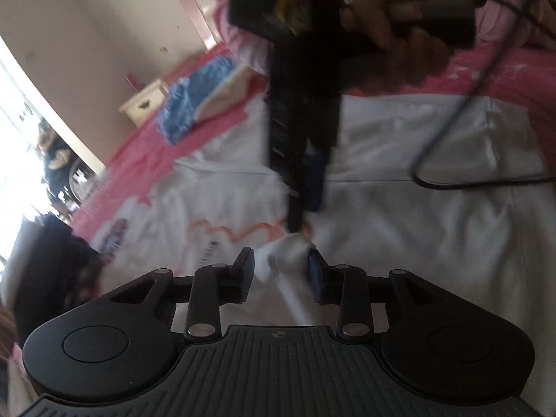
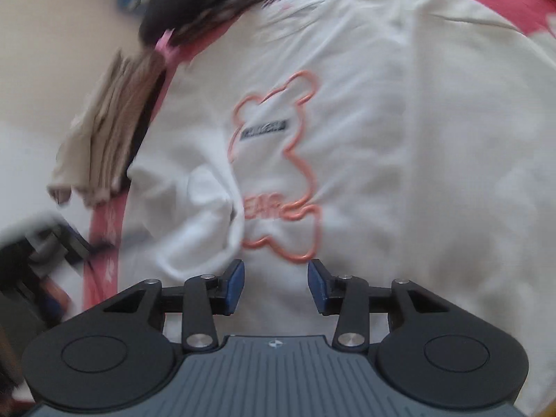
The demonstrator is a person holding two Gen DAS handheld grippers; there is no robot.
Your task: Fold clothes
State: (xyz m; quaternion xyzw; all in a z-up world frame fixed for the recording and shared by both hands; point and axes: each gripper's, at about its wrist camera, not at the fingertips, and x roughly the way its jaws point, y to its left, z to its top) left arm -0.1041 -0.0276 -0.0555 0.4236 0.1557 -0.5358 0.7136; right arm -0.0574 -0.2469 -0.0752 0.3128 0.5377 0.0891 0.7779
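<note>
While its two fingers stand close together, the left gripper (image 1: 282,271) is clamped on a bunched fold of the white T-shirt (image 1: 399,222), the cloth pinched between a black pad and a blue one and trailing down toward the camera. Just beyond that pinch, the tip of the right gripper (image 1: 299,208) comes down from above and touches the shirt beside the orange bear outline (image 1: 239,231). In its own wrist view, the right gripper (image 2: 274,283) has its blue-padded fingers spread apart with nothing between them, hovering over the shirt's front just below the bear outline (image 2: 278,170).

The shirt lies spread on a pink bedspread (image 1: 146,153), one sleeve (image 2: 205,208) folded inward onto the print. A black cable (image 1: 448,160) loops across the white cloth at the right. Farther off, a blue folded garment (image 1: 191,104) rests on the bedspread, and a cream nightstand (image 1: 144,102) stands past the bed's edge.

A hand (image 1: 392,41) grips the right tool's handle from above, tool pointing steeply down.
</note>
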